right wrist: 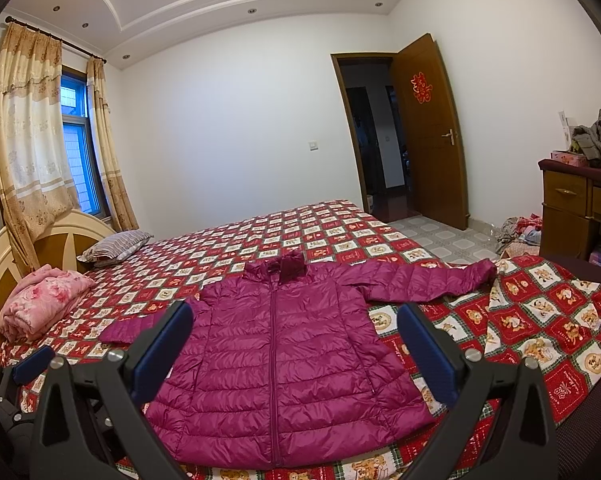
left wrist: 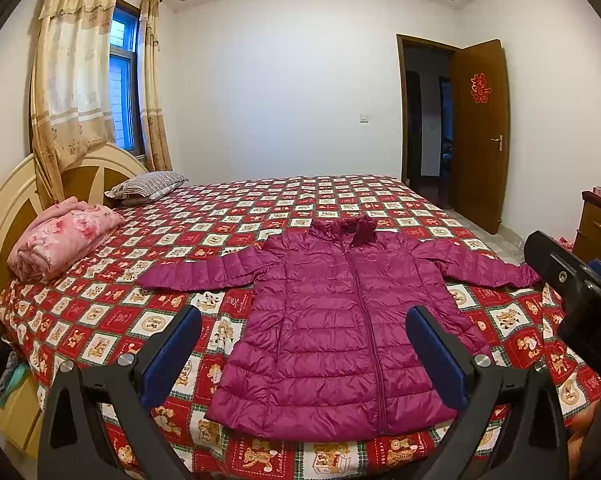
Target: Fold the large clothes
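Left wrist view: the jacket point(left wrist: 340, 320) lies flat and face up on the bed point(left wrist: 112, 312), zipped, its hem at the 6 o'clock edge of the mattress and its collar toward 12 o'clock, both sleeves spread out to 9 and 3 o'clock. It is a glossy magenta quilted piece, puffy in horizontal bands. The left gripper point(left wrist: 304, 356) hangs above the hem with its blue-padded fingers spread wide, holding nothing; the right gripper point(right wrist: 296, 354) in its own view is likewise spread and unladen, over the jacket's lower half. The right sleeve tip reaches the bed's 3 o'clock edge, where the checked bear-print bedspread point(right wrist: 540, 320) rumples and drops off. Bare bedspread stretches beyond the collar toward 12 o'clock. At 9 o'clock a folded pink blanket point(left wrist: 60, 240) and a striped pillow point(left wrist: 148, 186) sit by the curved headboard point(left wrist: 4, 208). At 2 o'clock an open wooden door point(right wrist: 428, 132); at 3 o'clock a dresser point(right wrist: 572, 208) piled with clothes.
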`<state>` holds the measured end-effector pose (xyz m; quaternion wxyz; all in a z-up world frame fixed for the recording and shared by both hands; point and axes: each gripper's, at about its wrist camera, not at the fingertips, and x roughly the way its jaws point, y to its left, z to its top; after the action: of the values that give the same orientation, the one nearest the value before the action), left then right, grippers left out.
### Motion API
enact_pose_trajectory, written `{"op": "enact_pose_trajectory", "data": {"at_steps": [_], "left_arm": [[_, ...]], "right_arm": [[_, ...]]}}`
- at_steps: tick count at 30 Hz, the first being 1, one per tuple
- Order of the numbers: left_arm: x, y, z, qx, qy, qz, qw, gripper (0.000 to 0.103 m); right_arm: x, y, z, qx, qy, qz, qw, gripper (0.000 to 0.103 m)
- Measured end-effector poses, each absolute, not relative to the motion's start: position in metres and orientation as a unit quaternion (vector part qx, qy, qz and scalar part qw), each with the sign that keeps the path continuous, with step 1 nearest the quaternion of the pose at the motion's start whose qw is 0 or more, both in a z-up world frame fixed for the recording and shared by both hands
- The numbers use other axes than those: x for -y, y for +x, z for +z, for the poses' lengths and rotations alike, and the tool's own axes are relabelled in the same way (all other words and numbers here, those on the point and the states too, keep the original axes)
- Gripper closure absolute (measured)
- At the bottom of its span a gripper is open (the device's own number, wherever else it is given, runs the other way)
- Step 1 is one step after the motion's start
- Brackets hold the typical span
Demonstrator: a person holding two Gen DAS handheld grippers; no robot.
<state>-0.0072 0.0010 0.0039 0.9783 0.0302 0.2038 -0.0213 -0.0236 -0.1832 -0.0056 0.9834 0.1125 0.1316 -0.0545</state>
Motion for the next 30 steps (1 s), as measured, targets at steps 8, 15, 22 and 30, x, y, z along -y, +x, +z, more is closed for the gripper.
{"op": "enact_pose_trajectory", "data": {"at_steps": [8, 15, 22, 30], "left_arm": [[-0.002, -0.007, 0.004, -0.204, 0.029, -0.022, 0.978, 0.001], [-0.002, -0.007, 0.004, -0.204, 0.029, -0.022, 0.978, 0.001], [-0.003, -0.007, 0.004, -0.204, 0.029, -0.022, 0.978, 0.001], [0.003, 0.009, -0.009, -0.223, 0.026, -0.034, 0.974, 0.001]], "right_arm": [[0.184, -0.024, -0.006, -0.131, 0.113, -0.054, 0.983, 0.000], [0.183, -0.024, -0.007, -0.134, 0.112, -0.054, 0.983, 0.000], [0.182, -0.023, -0.007, -0.136, 0.112, -0.056, 0.983, 0.000], [0.191, -0.014, -0.019, -0.138, 0.112, -0.078, 0.981, 0.000]]}}
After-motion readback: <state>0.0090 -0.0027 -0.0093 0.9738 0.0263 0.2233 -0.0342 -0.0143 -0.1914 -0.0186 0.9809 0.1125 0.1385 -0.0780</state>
